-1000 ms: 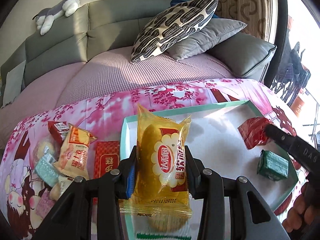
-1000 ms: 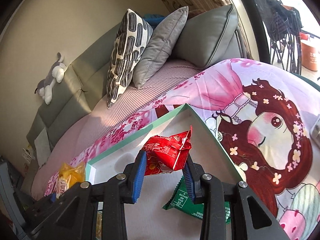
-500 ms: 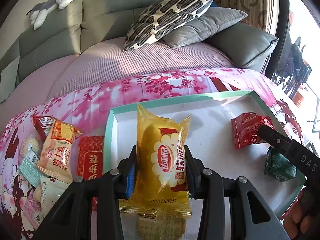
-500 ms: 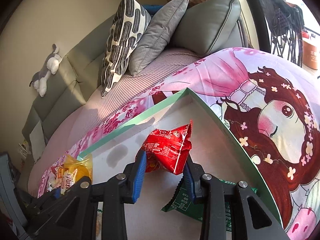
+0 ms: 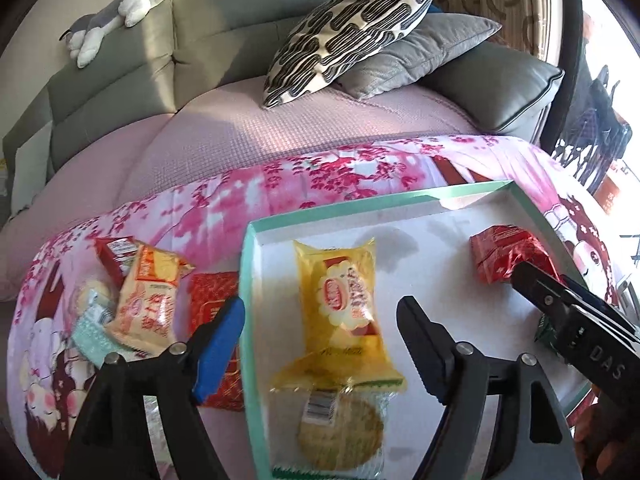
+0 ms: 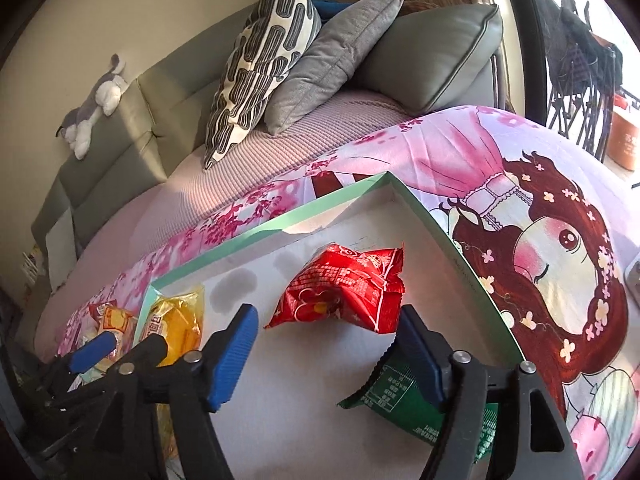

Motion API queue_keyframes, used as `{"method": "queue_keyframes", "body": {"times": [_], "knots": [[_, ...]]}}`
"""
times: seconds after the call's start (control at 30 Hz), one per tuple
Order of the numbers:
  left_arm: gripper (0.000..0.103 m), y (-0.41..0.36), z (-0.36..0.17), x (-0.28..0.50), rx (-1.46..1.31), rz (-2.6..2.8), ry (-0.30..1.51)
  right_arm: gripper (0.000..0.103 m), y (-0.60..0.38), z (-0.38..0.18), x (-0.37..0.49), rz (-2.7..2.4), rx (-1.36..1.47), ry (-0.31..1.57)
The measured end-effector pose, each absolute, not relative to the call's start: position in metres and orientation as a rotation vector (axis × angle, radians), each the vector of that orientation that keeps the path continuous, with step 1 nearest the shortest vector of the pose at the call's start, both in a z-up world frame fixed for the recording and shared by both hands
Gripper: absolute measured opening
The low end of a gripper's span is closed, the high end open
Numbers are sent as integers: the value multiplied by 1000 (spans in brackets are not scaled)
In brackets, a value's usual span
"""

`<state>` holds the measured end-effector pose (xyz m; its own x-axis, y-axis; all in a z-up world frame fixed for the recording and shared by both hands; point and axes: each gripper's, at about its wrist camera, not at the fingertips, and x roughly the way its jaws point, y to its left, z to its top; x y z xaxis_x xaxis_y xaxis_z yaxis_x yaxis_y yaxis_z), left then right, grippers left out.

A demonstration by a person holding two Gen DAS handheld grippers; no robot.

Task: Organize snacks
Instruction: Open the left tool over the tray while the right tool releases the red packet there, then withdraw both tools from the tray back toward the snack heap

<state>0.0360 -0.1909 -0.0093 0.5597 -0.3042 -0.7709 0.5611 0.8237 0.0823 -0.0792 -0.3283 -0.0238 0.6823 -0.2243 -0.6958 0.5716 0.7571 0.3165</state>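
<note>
Both grippers' jaws had just been opening: left gripper (image 5: 320,320) fingers wide around the yellow pack (image 5: 340,304), right gripper (image 6: 324,340) wide around the red pack (image 6: 344,292), both inside the tray (image 5: 246,280). Risk: the red pack touched one right finger, so pulling back carelessly could've dragged it toward the green pack (image 6: 404,400).

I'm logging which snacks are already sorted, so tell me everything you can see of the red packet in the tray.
The red packet is a crinkled, glossy foil pouch with small white print and a serrated end seal. It lies on the white floor of the green-rimmed tray, near its far right corner. The right gripper has just opened; its fingers flank it without pressing.
</note>
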Motion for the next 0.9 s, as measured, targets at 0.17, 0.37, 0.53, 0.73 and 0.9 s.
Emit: {"method": "queue_keyframes", "body": {"times": [0.17, 0.37, 0.53, 0.73, 0.9], "knots": [[84, -182, -2, 35, 348, -471, 824, 87, -317, -16, -81, -509, 470, 723], [84, -167, 5, 34, 340, -409, 799, 87, -306, -11, -84, -525, 422, 766], [84, -151, 2, 34, 324, -374, 817, 87, -296, -10, -83, -522, 370, 790], [93, -141, 1, 38, 283, -349, 825, 96, -294, -15, -80, -528, 366, 809], [102, -134, 2, 42, 251, -330, 815, 103, -291, -13, -79, -537, 334, 794]]}}
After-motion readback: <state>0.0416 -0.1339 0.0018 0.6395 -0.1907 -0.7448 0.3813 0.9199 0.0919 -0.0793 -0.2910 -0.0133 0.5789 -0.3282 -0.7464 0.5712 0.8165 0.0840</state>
